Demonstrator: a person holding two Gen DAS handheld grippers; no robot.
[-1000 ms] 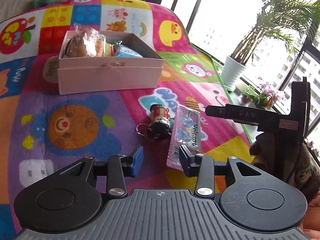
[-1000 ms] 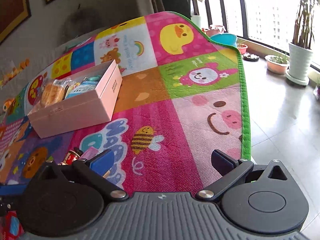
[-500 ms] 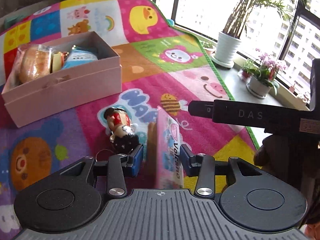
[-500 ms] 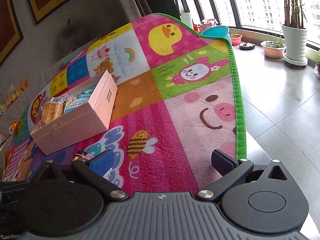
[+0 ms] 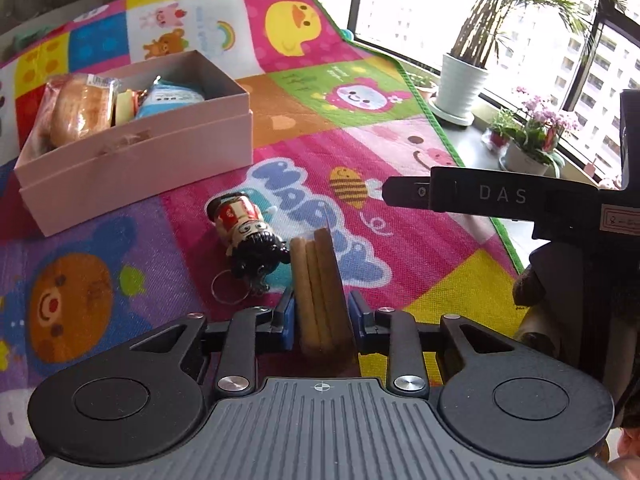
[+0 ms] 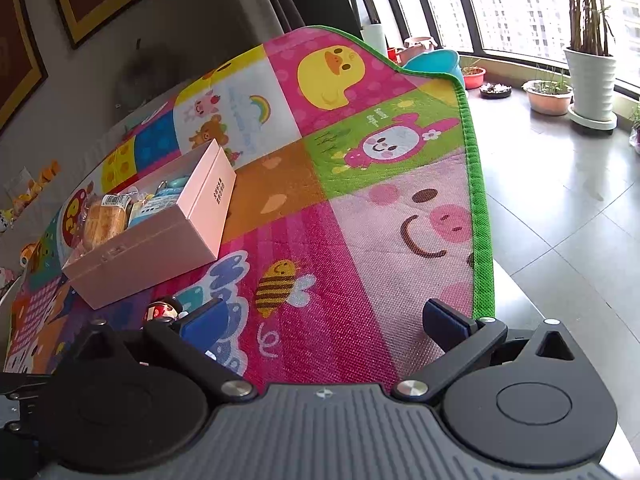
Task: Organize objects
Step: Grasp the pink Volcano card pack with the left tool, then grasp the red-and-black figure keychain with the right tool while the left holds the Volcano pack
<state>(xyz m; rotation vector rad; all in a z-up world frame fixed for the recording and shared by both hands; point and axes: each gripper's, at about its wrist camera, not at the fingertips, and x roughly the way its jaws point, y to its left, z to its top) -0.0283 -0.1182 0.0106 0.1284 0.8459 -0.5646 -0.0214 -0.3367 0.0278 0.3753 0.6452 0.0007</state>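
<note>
The biscuit-stick packet (image 5: 320,292) sits between the blue pads of my left hand-held gripper (image 5: 322,316), pinched on both flat faces. It stands on edge, long axis running straight out from the gripper, far end towards the pink box (image 5: 136,160). I cannot tell whether its lower edge touches the play mat (image 5: 400,232) or rides just above it.

The box lies ahead and to the left of the packet, open-topped, already holding a wrapped bread roll (image 5: 80,108) and a blue pouch (image 5: 168,98). Free space inside appears to be at the right end, beyond the pouch. My judgement: the coming move is a carry forward and leftward, and the packet's long axis will need turning to lie roughly along the box's length before lowering.

The figurine keychain (image 5: 248,236) lies on the mat just left of the packet's far end, directly on the line to the box. I would lift over it rather than sweep.

My right hand-held gripper (image 6: 324,320) is spread wide and empty, over the mat to the right; its body shows as a black bar at the right of the left view. The left is nearer the box.
</note>
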